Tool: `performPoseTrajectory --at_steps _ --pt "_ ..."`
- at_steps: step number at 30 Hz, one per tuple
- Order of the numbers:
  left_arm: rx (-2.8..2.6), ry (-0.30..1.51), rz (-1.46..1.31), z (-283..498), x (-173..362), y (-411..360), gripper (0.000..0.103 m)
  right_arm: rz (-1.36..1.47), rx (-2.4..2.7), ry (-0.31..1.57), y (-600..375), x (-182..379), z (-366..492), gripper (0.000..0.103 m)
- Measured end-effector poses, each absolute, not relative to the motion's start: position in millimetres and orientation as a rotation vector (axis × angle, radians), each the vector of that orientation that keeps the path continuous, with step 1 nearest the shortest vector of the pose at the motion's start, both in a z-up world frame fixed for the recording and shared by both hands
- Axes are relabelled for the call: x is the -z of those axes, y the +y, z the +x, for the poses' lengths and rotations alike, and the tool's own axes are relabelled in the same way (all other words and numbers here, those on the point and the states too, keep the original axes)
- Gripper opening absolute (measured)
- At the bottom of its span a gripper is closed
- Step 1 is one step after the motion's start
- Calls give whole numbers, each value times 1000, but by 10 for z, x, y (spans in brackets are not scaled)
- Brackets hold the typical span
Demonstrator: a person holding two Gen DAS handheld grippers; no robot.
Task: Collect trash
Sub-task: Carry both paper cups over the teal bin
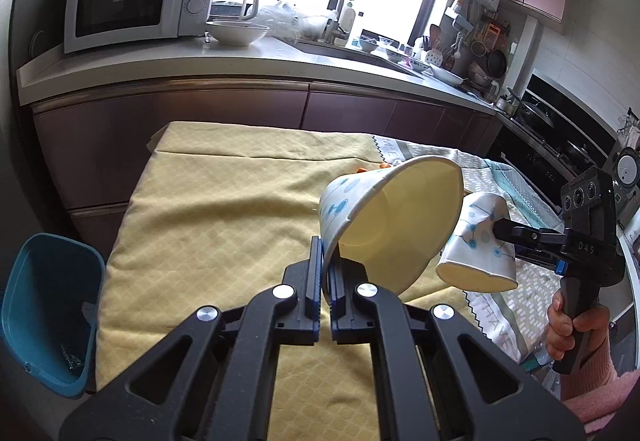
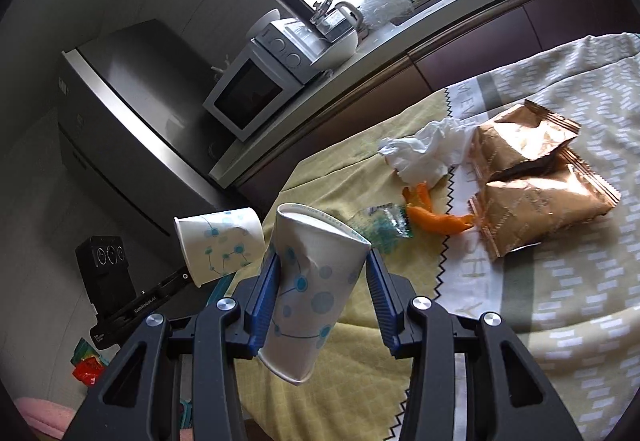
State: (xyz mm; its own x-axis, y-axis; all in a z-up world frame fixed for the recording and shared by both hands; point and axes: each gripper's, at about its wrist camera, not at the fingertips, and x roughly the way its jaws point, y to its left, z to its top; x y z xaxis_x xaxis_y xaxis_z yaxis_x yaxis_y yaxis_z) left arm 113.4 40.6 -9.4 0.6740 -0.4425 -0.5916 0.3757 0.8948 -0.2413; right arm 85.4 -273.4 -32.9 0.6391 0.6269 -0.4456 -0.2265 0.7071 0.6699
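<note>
Yellow cloth (image 1: 208, 225) covers table; kitchen counter (image 1: 248, 57) behind.

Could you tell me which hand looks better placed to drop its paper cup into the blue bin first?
Left, probably. The left gripper pinches its cup by the rim, and the blue bin sits low on its side. The right gripper, squeezing the crushed cup, is farther from it.
</note>
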Motion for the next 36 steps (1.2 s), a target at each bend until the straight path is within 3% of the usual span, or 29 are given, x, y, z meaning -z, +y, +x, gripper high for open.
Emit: performPoseTrajectory --at_steps 36 --pt "27 657 -255 726 167 2401 3 405 -896 845 -617 159 1668 42"
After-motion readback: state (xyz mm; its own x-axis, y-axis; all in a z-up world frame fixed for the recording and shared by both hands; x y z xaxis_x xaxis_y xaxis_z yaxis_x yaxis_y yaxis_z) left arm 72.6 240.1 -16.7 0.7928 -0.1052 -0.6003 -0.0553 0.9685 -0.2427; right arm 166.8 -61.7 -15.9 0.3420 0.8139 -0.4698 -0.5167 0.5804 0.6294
